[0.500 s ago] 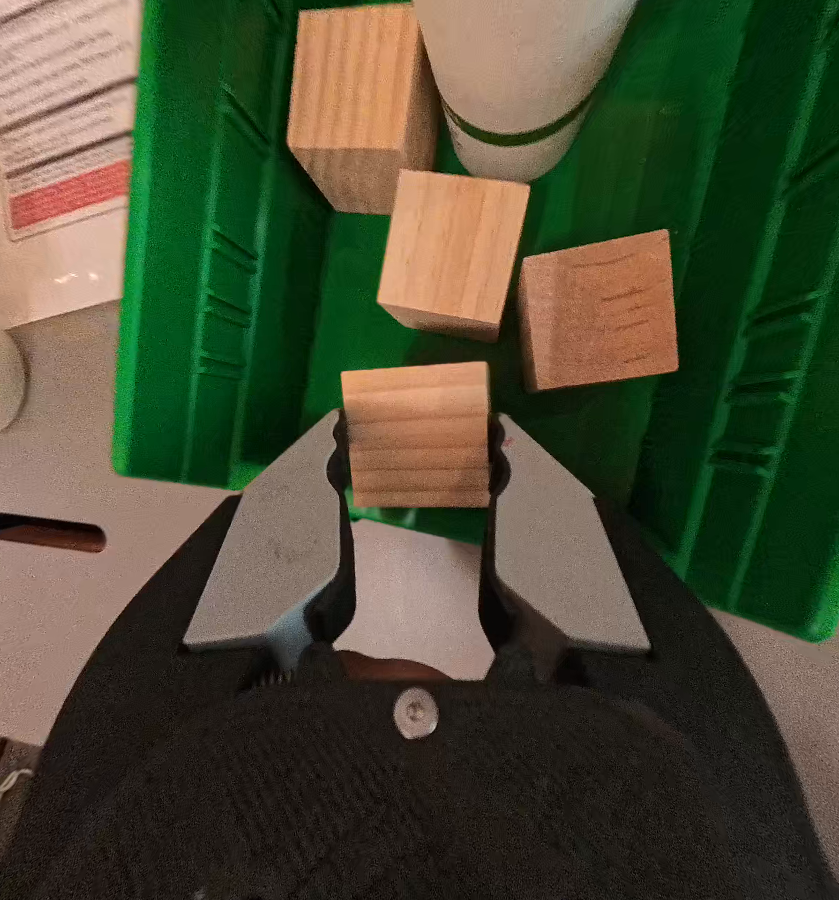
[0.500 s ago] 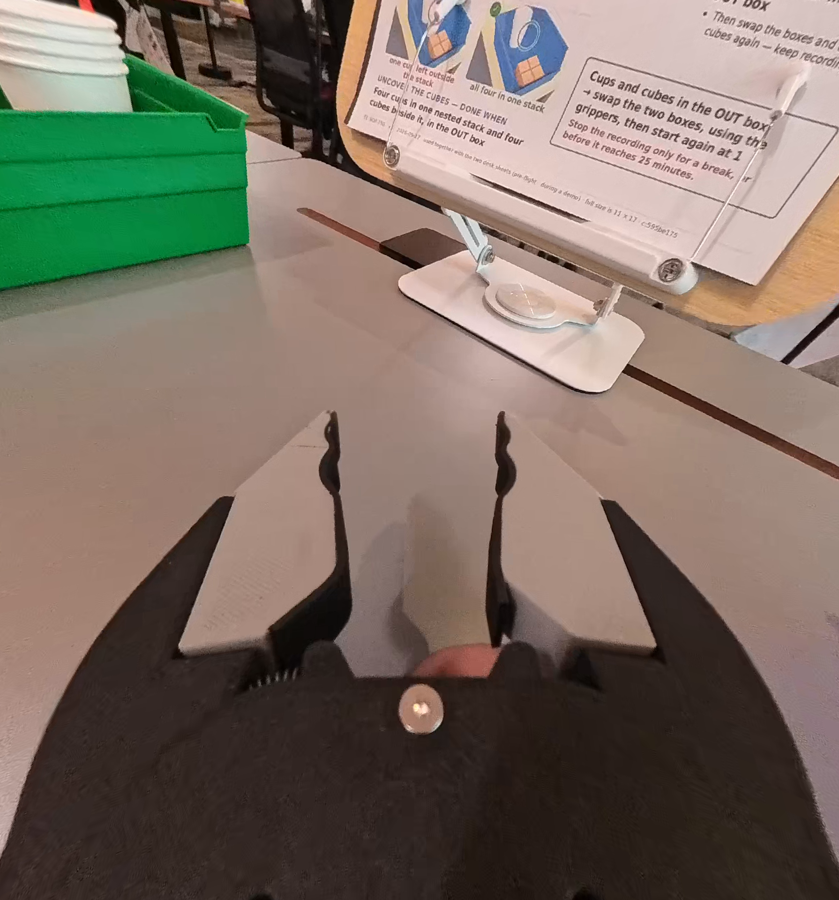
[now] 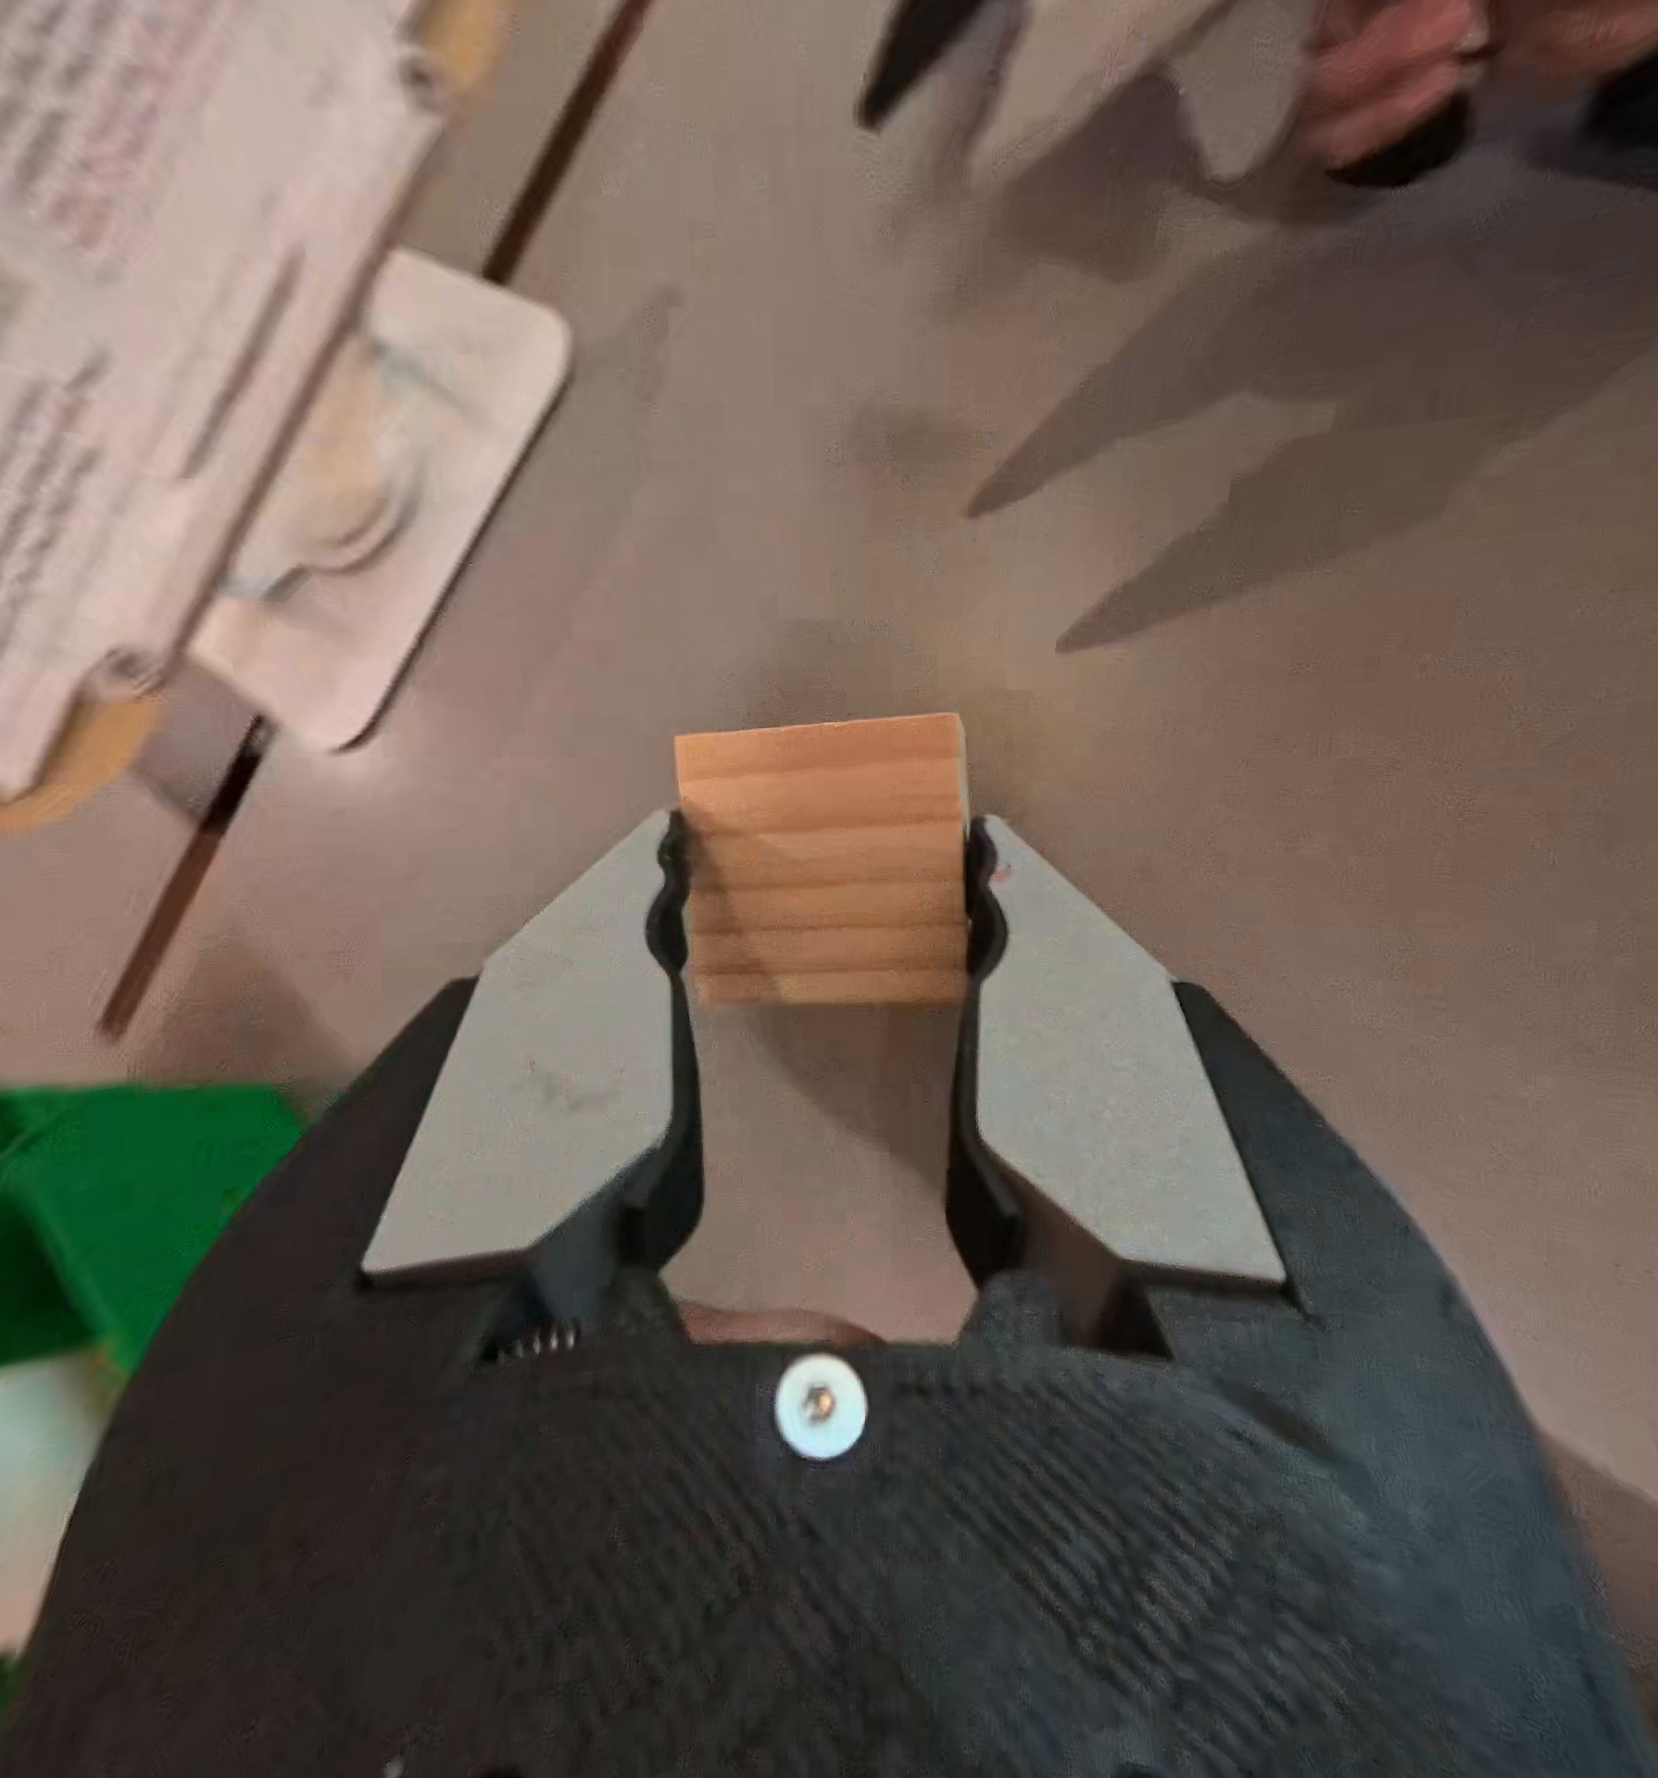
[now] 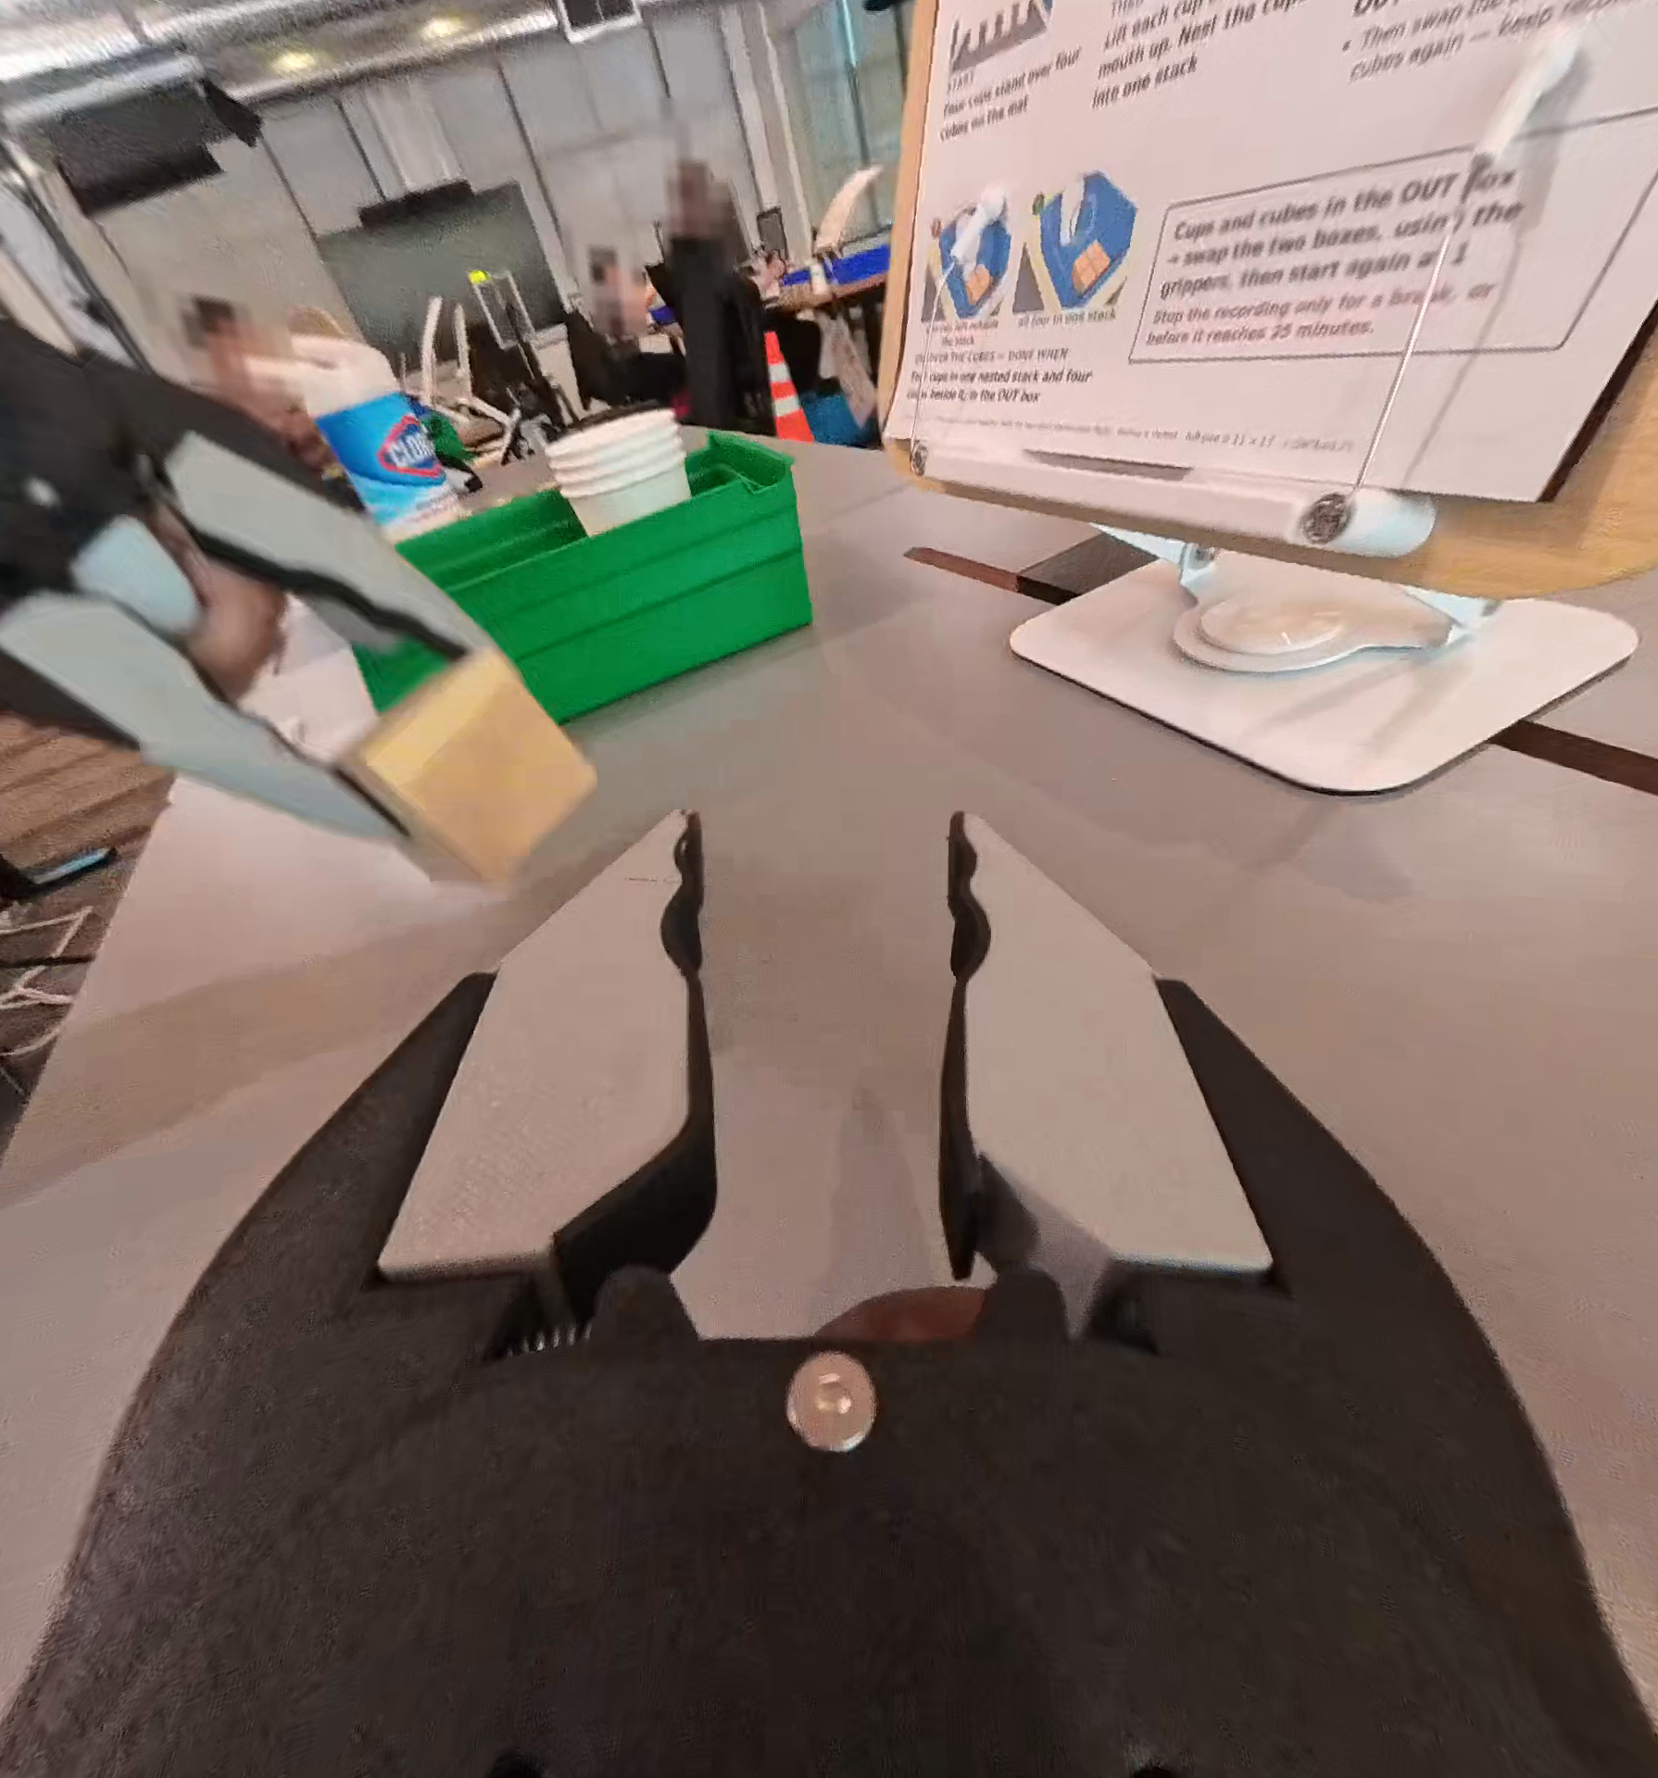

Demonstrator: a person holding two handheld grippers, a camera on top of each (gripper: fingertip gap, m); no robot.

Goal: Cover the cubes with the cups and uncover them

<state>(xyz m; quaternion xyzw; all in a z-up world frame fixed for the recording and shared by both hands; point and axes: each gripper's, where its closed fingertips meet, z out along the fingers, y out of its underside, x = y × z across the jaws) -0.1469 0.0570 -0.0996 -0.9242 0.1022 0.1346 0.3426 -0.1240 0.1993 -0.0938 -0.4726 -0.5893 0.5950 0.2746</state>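
The left gripper clamps a pale wooden cube with straight grain lines, both pads pressed on its sides, above the grey table. The right gripper stands part open with nothing between its fingers. At its 11 o'clock, white paper cups stand nested in a green plastic box.
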